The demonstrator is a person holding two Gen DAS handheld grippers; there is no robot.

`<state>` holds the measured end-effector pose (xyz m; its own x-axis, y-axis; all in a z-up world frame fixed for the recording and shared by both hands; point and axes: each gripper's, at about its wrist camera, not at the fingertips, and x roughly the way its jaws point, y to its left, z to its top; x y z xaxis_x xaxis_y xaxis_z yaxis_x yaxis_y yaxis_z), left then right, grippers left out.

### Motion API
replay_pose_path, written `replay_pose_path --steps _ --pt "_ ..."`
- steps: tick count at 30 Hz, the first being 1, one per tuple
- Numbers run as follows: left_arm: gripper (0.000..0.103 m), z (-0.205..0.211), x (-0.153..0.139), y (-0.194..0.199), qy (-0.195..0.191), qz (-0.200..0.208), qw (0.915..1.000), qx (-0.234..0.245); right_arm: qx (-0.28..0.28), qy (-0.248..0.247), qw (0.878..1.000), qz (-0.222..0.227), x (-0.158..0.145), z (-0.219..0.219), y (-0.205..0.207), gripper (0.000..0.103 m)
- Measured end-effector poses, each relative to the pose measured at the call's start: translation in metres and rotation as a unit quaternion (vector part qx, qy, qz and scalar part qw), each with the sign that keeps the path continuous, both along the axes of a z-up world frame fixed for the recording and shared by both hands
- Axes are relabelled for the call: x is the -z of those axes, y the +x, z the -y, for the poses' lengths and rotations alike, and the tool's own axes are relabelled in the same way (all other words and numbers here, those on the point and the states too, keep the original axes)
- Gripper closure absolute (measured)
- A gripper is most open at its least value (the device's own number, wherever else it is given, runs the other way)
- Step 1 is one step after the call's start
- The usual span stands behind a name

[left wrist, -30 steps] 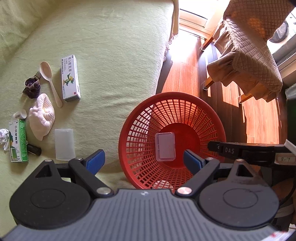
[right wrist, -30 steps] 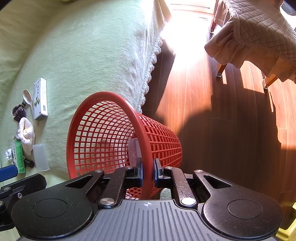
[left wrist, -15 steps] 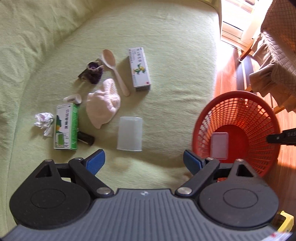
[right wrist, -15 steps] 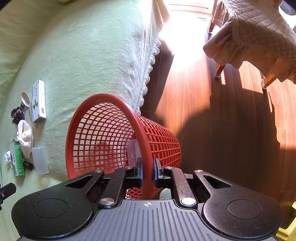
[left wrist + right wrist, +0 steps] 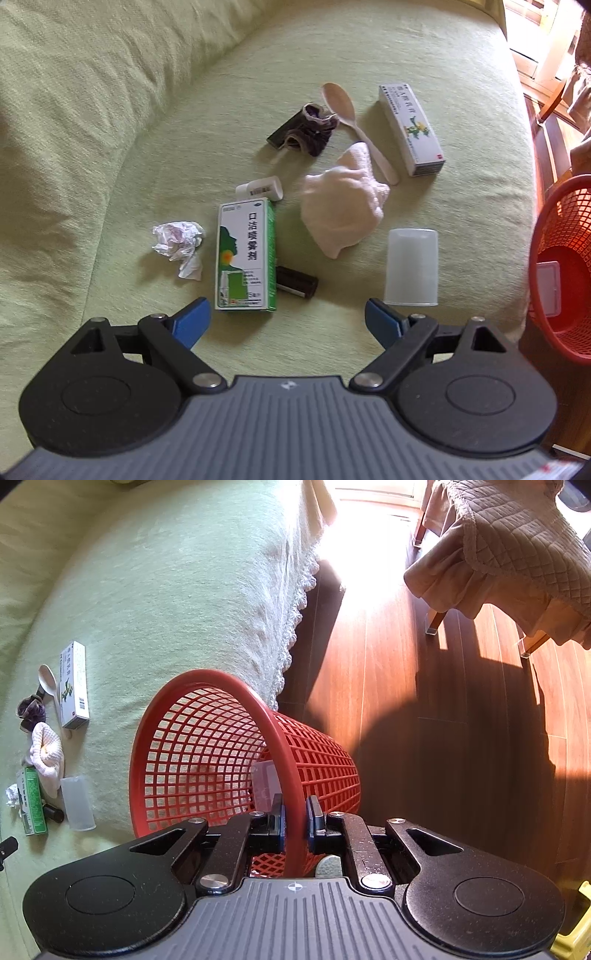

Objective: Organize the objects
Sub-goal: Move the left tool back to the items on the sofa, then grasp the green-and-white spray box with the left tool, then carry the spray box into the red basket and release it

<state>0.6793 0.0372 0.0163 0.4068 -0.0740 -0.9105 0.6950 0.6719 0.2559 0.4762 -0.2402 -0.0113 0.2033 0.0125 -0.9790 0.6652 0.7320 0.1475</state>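
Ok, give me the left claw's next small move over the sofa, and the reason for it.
Probably ease the left claw down onto the green medicine box. Its jaws stand open and empty, and that box lies flat just ahead of them. Meanwhile the right claw is clamped on the rim of the red basket, holding it at the sofa's edge with one clear case already inside.

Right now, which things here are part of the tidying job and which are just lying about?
Job: red basket, clipped by the right gripper; open left gripper; green box, white box, plastic cup, spoon, crumpled paper.
Lying about: quilted cover, wooden floor.
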Motion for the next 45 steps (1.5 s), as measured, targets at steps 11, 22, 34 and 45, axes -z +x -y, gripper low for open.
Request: replay_pose_path --steps 11,22,34,45 --pt "0.023 -0.002 0.055 0.076 0.013 -0.024 0.9996 -0.006 0.003 -0.007 1.0 -0.004 -0.003 -0.003 0.001 0.095" --pt "0.037 0.007 0.078 0.109 0.004 -0.043 0.9991 0.0 0.005 -0.012 1.0 -0.007 -0.002 -0.003 0.002 0.095" --pt "0.052 0.0 0.056 0.09 -0.01 -0.02 0.9997 0.008 -0.001 -0.012 1.0 -0.003 -0.001 -0.005 0.0 0.095" --pt "0.052 0.016 -0.007 0.033 -0.015 -0.047 0.9986 0.02 -0.008 -0.011 1.0 0.001 0.002 -0.008 0.0 0.096"
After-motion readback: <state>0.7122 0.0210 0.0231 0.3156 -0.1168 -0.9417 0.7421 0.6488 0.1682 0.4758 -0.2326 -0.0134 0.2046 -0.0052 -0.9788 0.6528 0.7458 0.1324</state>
